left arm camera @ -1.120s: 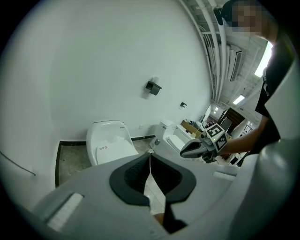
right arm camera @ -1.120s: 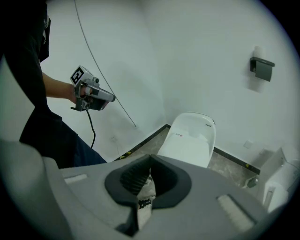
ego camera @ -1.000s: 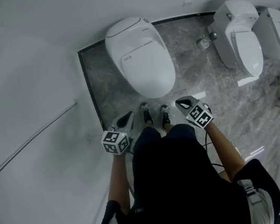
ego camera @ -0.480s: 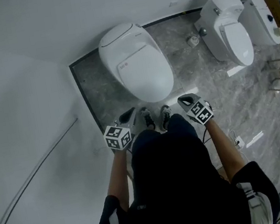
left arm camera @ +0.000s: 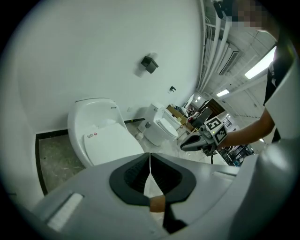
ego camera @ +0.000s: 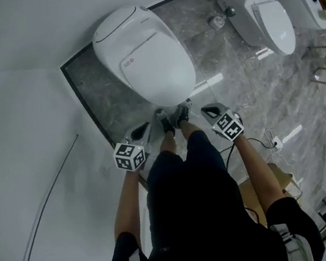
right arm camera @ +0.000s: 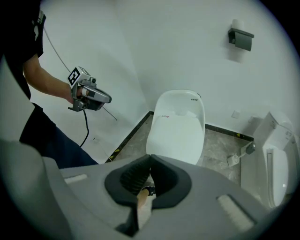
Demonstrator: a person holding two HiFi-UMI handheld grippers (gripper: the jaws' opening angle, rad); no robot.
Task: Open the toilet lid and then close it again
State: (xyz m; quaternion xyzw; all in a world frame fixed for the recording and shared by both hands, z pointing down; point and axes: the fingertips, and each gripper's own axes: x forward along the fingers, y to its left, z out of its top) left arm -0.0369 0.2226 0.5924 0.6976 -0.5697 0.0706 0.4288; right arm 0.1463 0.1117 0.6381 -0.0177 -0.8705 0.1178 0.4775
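- Toilet lid (ego camera: pixel 149 58) is down flat on the white bowl, hinge end at the wall, rounded front end toward the person. A small red-marked label sits near the hinge end.
- The toilet stands on grey marbled floor (ego camera: pixel 238 80) in the corner by the white wall. The person's shoes (ego camera: pixel 173 119) are just short of the bowl's front.
- Left gripper (ego camera: pixel 144 127) is beside the shoes on the left, right gripper (ego camera: pixel 207 112) on the right. Both point down and forward at the bowl.
- Both sets of jaws are pressed together with nothing between them.
- Neither gripper touches the lid. Its front edge lies ahead of and between the two tips, and appears lower. In both gripper views it lies just beyond the closed tips.
- Step in hand, as I judge it: the approach, with the opening not yet begun.
- To do it well, part one pair of jaws and bring it to the middle of the front lip. Pinch or hook the lid only, not the seat beneath.
- Then lift along the hinge's arc, slowly enough that the lid does not slam the tank.
- A second toilet (ego camera: pixel 267 10) stands well apart to the right.
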